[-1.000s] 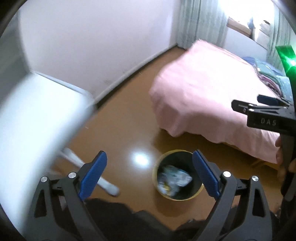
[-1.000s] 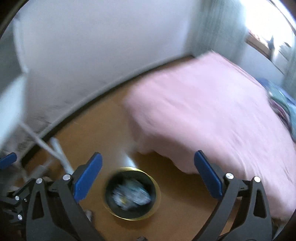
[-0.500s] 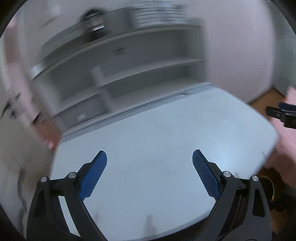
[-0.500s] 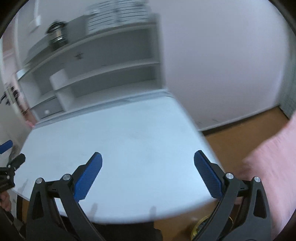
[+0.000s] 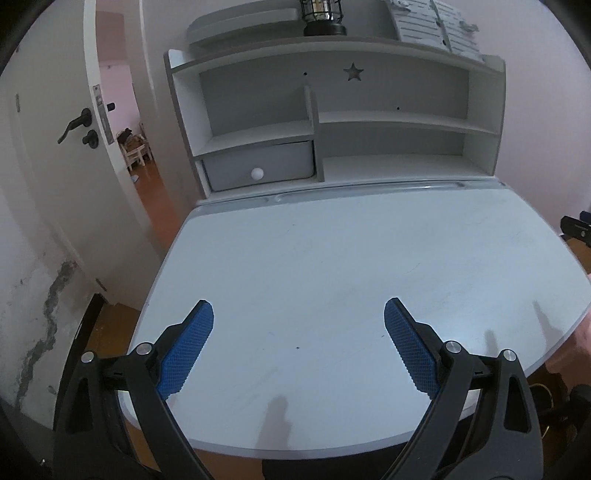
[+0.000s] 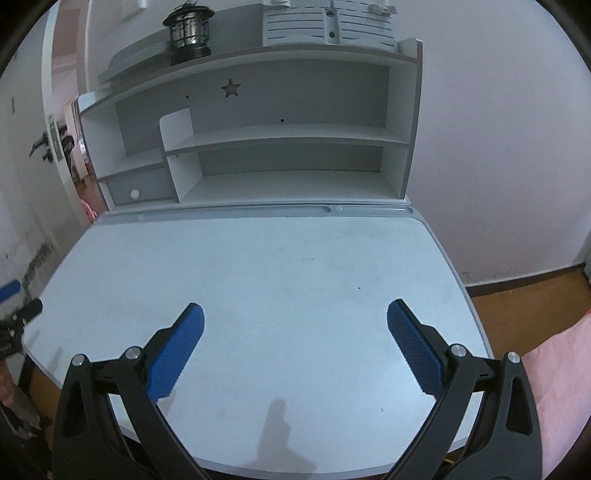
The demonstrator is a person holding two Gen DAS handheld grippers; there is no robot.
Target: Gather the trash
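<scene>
While both grippers hang above the near edge of the desk, neither holds anything: the left gripper (image 5: 298,334) has its blue-padded fingers (image 5: 186,345) spread wide, and the right gripper (image 6: 295,336) is spread just as wide over the same pale desktop (image 6: 295,266). Beyond the pads the surface is bare apart from a few faint scuffs and a small dark speck (image 6: 359,288) toward the right side. No trash lies on the desk in either view; the only hint of the trash bin is a thin yellow rim (image 5: 543,392) low at the right edge of the left view (mostly hidden behind the gripper frame). A pink bed cover (image 6: 561,387) shows at the near right of the right view, over the wooden floor (image 6: 517,306).

Farther back, a shallow groove runs along the desk's far edge, and behind it stands a white and grey shelf unit (image 5: 369,122) with a small drawer (image 5: 258,166) on its left and a star cutout (image 5: 353,70) in the back panel. On top sits a black caged lantern (image 6: 188,27). At far left an open white door (image 5: 55,147) shows a black handle.
</scene>
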